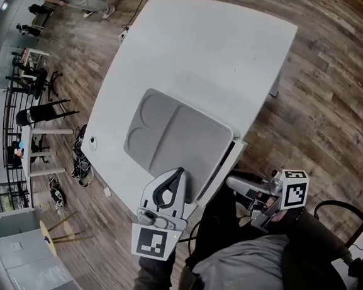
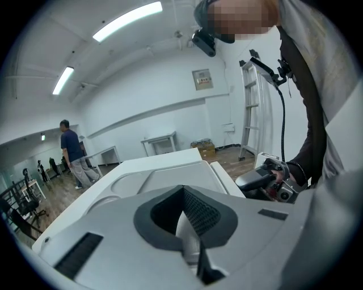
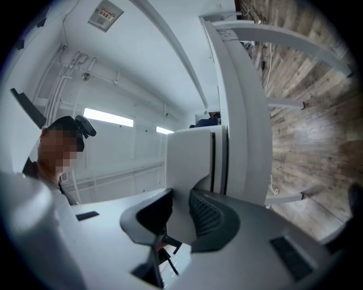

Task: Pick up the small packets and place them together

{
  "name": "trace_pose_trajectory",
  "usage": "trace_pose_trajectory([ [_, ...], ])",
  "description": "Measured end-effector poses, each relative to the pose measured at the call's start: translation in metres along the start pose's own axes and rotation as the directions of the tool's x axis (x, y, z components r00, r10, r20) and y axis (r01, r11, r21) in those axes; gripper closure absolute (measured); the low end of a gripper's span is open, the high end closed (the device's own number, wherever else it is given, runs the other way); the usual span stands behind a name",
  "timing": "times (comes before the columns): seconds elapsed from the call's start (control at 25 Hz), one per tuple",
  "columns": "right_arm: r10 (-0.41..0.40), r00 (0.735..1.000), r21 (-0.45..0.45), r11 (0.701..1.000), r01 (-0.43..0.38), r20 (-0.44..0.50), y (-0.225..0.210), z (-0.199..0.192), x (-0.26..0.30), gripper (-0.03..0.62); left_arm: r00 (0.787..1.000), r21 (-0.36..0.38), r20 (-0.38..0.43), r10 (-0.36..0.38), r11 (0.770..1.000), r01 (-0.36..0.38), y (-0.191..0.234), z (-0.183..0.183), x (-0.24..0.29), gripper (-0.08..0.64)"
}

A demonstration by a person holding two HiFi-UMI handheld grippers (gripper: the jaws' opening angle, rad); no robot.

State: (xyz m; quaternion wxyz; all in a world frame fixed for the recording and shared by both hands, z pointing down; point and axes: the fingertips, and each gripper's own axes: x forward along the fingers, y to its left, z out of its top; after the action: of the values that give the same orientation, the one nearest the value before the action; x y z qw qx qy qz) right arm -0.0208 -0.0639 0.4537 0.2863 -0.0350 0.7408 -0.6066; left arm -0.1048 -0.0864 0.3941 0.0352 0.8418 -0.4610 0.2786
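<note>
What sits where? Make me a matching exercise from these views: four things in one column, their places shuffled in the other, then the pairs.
Things
1. grey tray
2. left gripper
3. right gripper
4. person in a dark top

Places
A. on the wooden floor, across the room
B. off the white table, past its near edge
C. flat on the white table
D. tips over the tray's near edge

Pairs: 1-C, 2-D, 3-B, 4-A

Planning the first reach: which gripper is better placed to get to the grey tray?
Probably left: the left gripper hangs over the near rim of the grey tray, while the right gripper sits off the table edge.
</note>
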Motion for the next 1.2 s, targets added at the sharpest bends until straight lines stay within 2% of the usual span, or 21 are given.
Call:
trace_pose_trajectory([
  [0.16, -0.014, 1.000, -0.017, 1.000, 0.014, -0.013, 0.003, -0.001, -0.006, 0.489, 1.000, 0.002, -0.001, 0.003, 1.000, -0.003, 0.000, 0.000, 0.002, 0.572],
  [0.36, -0.098, 0.995, -0.061, 0.993, 0.096, -0.029, 0.002, -0.003, -0.009, 0.478, 1.000, -0.001, -0.001, -0.001, 1.000, 0.001, -0.001, 0.000, 0.003, 0.572],
  [0.4, -0.117, 0.992, -0.080, 0.990, 0.113, -0.044, 0.005, -0.005, -0.009, 0.462, 1.000, -0.004, 0.000, -0.005, 1.000, 0.005, -0.001, 0.000, 0.002, 0.572],
  [0.52, -0.181, 0.980, -0.129, 0.977, 0.171, -0.076, 0.012, -0.007, -0.007, 0.336, 1.000, -0.015, 0.008, -0.015, 1.000, 0.015, -0.001, 0.001, 0.002, 0.572],
  [0.64, -0.260, 0.964, -0.103, 0.962, 0.254, -0.055, 0.011, -0.002, -0.005, 0.300, 1.000, -0.021, 0.027, -0.013, 1.000, 0.014, -0.001, 0.002, 0.004, 0.572],
  [0.8, -0.353, 0.936, -0.021, 0.935, 0.353, 0.012, 0.006, 0.001, -0.004, 0.296, 0.999, 0.086, 0.005, -0.032, 0.996, 0.031, -0.009, 0.002, 0.002, 0.572],
  [0.84, -0.369, 0.929, -0.020, 0.929, 0.369, 0.033, 0.005, 0.004, -0.003, 0.298, 0.999, 0.075, -0.007, -0.032, 0.997, 0.033, -0.009, 0.002, 0.002, 0.572],
  [0.88, -0.385, 0.922, -0.030, 0.922, 0.387, 0.050, 0.003, 0.010, -0.002, 0.298, 0.999, 0.030, -0.013, -0.029, 0.999, 0.030, -0.006, 0.001, 0.002, 0.572],
  [1.0, -0.448, 0.890, -0.013, 0.892, 0.451, 0.086, -0.013, 0.016, 0.000, 0.299, 0.999, -0.154, 0.017, -0.040, 0.987, 0.042, 0.001, -0.006, 0.001, 0.572],
  [1.04, -0.470, 0.878, -0.007, 0.881, 0.472, 0.092, -0.017, 0.014, -0.002, 0.331, 0.999, -0.198, 0.031, -0.043, 0.979, 0.048, 0.001, -0.008, 0.000, 0.572],
  [1.12, -0.482, 0.870, -0.024, 0.873, 0.486, 0.105, -0.016, 0.015, -0.009, 0.346, 0.998, -0.229, 0.048, -0.029, 0.973, 0.039, 0.001, -0.006, -0.004, 0.572],
  [1.2, -0.472, 0.874, -0.048, 0.876, 0.480, 0.119, -0.011, 0.020, -0.010, 0.352, 0.997, -0.218, 0.082, 0.004, 0.976, 0.014, 0.005, 0.009, -0.010, 0.572],
])
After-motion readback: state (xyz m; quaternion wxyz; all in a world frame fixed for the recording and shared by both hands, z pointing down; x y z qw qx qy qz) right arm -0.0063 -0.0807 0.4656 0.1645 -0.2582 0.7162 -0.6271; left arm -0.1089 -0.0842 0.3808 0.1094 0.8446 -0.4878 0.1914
